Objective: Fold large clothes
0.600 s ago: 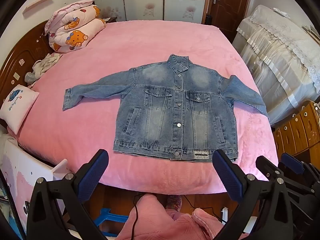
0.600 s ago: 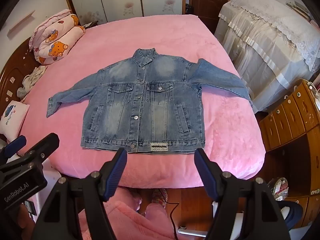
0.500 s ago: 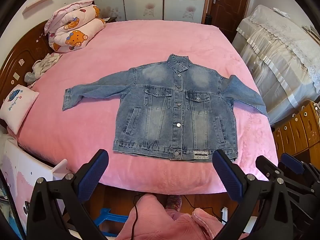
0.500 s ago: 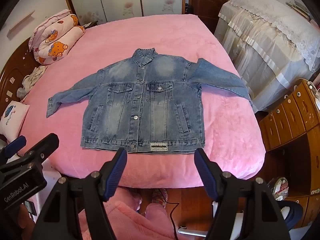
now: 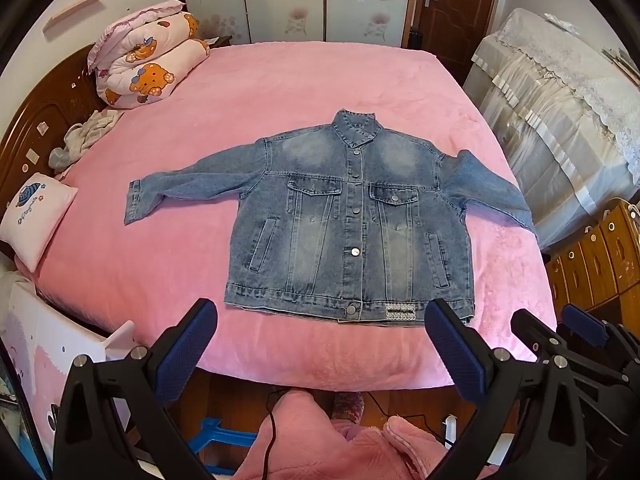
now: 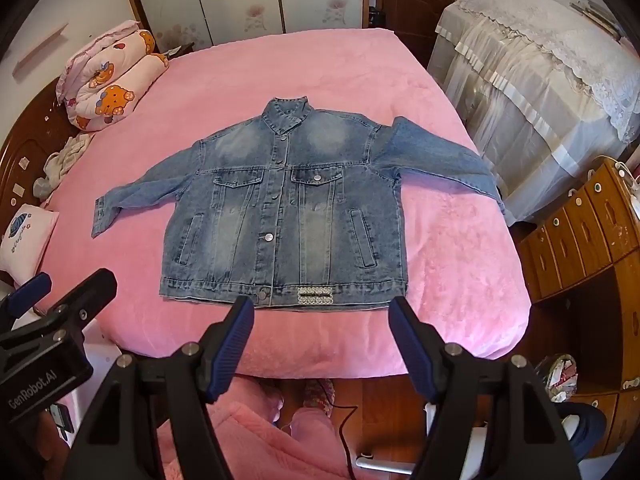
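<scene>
Denim jacket [image 5: 352, 220]: flat, buttoned, unmoved ahead of both tools. Left gripper [image 5: 320, 344] wide, right gripper [image 6: 322, 336] narrower (both empty). Folding apparently unstarted.

Faded blue denim jacket [image 5: 352, 224] with paler washed patches and silver buttons, plain pink bedspread [image 5: 280, 92], pink rolled quilt [image 5: 148, 60] printed with orange bears, dark brown wooden headboard [image 5: 36, 128], blue-padded black grippers [image 5: 320, 344].
</scene>
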The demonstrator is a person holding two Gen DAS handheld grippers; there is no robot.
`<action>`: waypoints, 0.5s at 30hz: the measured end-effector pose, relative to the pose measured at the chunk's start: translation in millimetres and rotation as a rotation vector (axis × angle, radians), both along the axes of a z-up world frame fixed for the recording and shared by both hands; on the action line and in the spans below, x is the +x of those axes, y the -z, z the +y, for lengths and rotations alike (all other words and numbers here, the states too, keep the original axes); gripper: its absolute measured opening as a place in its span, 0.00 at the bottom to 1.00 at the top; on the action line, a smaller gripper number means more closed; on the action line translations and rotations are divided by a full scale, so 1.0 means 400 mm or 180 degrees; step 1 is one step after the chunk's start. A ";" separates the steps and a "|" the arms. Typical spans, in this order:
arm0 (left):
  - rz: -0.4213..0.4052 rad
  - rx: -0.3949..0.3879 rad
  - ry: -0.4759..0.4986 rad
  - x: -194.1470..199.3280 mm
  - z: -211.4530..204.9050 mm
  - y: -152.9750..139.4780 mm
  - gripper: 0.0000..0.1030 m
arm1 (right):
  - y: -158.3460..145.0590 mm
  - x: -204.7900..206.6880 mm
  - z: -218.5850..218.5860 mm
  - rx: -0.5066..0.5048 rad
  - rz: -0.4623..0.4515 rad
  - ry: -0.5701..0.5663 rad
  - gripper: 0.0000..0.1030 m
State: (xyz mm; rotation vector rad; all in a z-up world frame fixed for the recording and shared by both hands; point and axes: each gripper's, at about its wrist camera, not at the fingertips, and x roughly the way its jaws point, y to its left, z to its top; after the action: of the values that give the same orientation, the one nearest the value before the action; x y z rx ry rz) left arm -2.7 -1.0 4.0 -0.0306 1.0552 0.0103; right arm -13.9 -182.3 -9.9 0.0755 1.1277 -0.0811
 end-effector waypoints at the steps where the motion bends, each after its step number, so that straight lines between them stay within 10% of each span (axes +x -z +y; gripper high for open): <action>1: -0.0002 0.0001 -0.0005 0.001 0.000 0.002 0.99 | 0.000 0.000 -0.001 0.0000 -0.0001 0.0000 0.68; 15: -0.0008 0.0027 -0.0012 0.012 0.007 -0.006 0.99 | 0.001 0.000 -0.010 0.0011 -0.0001 0.0003 0.68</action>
State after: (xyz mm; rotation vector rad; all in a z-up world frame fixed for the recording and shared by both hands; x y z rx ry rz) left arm 2.2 1.9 6.3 -0.0247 1.0526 0.0183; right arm -13.7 -186.5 -10.5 0.0791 1.1275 -0.0799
